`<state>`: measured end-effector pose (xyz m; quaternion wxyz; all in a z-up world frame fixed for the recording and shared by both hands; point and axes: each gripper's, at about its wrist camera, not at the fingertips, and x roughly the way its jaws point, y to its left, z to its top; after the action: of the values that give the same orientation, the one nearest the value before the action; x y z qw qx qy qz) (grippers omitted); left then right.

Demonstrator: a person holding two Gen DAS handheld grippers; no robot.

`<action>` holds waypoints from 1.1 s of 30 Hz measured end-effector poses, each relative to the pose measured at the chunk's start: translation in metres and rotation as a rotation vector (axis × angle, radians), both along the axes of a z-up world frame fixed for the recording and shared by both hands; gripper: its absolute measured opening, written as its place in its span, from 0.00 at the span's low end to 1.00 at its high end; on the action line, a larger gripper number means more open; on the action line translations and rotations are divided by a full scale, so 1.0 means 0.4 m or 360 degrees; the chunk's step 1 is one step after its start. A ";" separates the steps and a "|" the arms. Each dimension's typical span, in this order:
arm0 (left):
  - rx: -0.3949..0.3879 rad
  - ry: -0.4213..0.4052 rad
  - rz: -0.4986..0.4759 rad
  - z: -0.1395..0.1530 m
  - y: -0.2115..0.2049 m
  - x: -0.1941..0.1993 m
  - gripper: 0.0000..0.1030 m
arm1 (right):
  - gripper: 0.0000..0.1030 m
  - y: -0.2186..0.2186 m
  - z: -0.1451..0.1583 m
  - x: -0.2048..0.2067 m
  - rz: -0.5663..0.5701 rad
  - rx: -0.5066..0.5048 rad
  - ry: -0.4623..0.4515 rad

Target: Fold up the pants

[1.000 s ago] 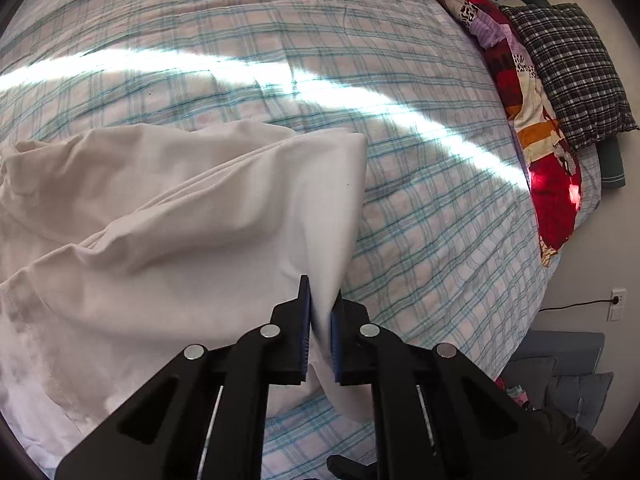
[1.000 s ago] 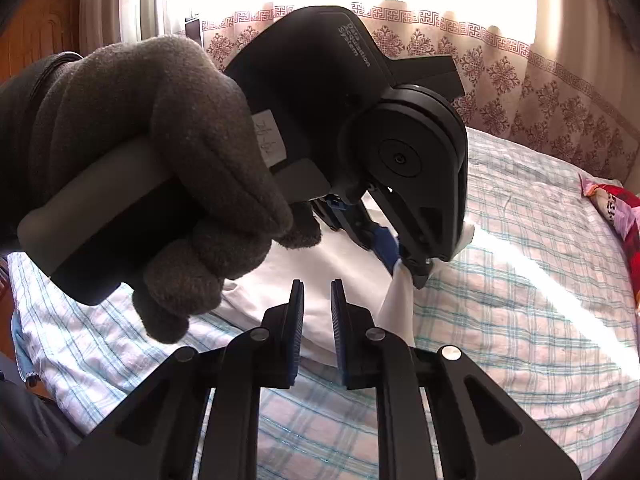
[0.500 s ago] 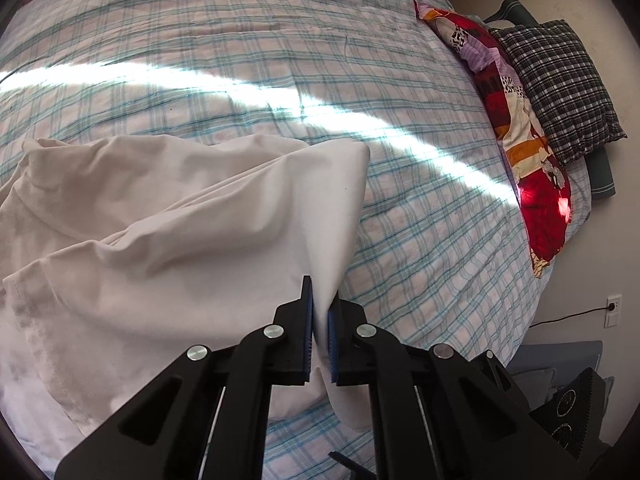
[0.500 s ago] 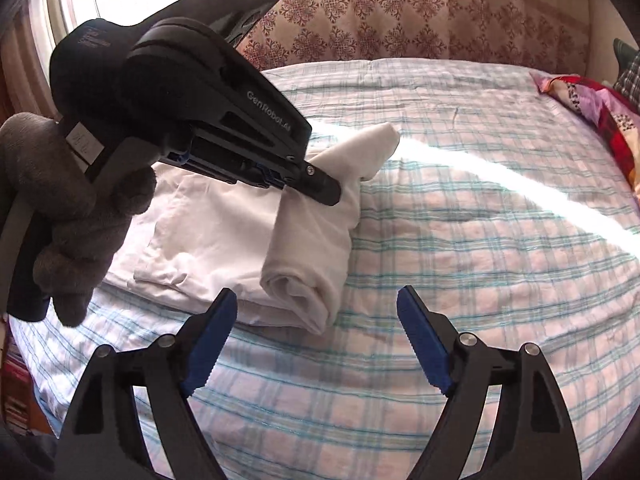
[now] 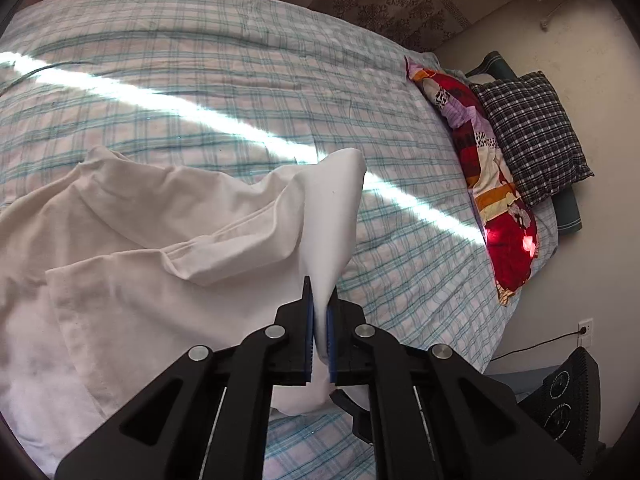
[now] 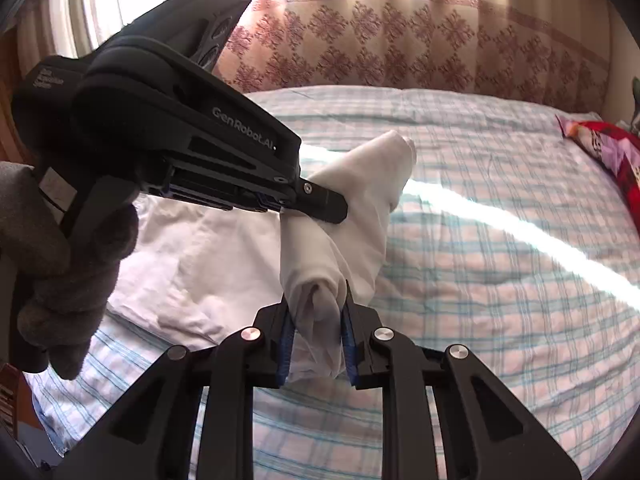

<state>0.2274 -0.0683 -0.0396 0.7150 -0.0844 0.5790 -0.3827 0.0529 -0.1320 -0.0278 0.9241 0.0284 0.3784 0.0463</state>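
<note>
L hand-held gripper (image 5: 319, 330) pinches a thin edge of the white pants (image 5: 160, 240); R hand-held gripper (image 6: 316, 342) clamps the bunched end, prob. to lift both & fold. Rest of pants lies on plaid bed (image 5: 240, 80).

White pants (image 5: 168, 240) lie on a bed (image 5: 224, 80) whose sheet is pale pink and white, checked with teal lines. A pillow (image 5: 528, 132) has a black-and-white plaid pattern. Beside it, a blanket (image 5: 492, 184) shows patches of red, orange, purple and cream. The curtain (image 6: 420, 44) is beige with a dusky-pink floral motif. Both grippers (image 5: 319, 332) (image 6: 316, 344) are black with blue pads. A glove (image 6: 60, 280) is dark grey.
</note>
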 end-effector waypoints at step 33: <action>-0.0181 -0.0192 0.0617 -0.064 0.956 0.105 0.05 | 0.19 0.788 -0.025 0.245 0.0779 -0.0056 -0.0043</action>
<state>0.2693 0.3140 -0.0652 0.8027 -0.2113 0.4856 -0.2744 0.1510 0.1834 -0.0378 0.8907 -0.0808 0.3623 0.2625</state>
